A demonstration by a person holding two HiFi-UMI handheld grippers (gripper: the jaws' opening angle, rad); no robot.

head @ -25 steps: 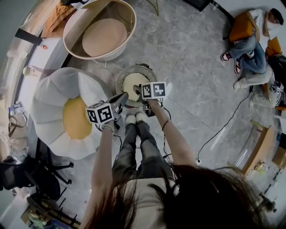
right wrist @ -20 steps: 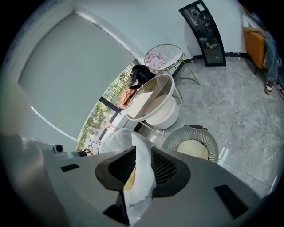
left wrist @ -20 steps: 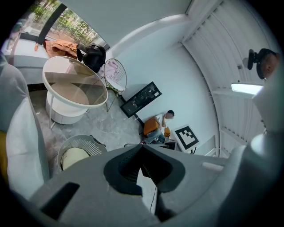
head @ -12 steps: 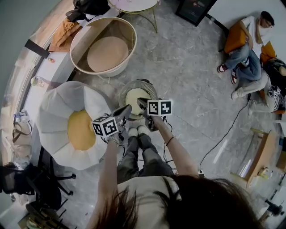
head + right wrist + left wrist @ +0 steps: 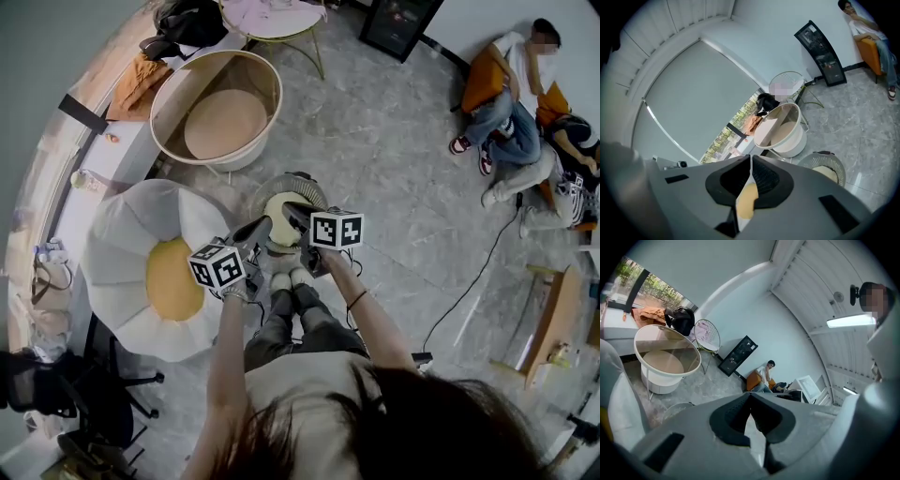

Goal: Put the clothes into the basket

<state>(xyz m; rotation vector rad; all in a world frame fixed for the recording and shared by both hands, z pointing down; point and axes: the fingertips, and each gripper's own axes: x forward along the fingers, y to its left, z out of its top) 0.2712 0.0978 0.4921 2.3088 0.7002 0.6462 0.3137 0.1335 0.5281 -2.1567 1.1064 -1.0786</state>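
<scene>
Holding a pale yellow cloth (image 5: 276,208) between them, both grippers hang right above the basket (image 5: 292,177), which stands on the floor just in front of the person's shoes (image 5: 286,278). The right gripper (image 5: 750,159) has just been closing its jaws, and now they pinch a fold of the cloth, which shows yellow between the pads. The left gripper (image 5: 750,397) has its jaws together as well. A pale strip shows in the slit under the tips, and I judge it is the same cloth. More yellow fabric seems to lie inside the basket.

I think the step is to bring this cloth down into the basket. To do it well, both pinches should be firm and the cloth should hang over the middle of the opening, not over the rim. The jaws should open only when most of the fabric rests inside, so that no end hangs outside.

Both forearms reach forward and down from the body. The two grippers point toward each other over the basket, tilted a little downward, with the marker cubes turned up.
</scene>
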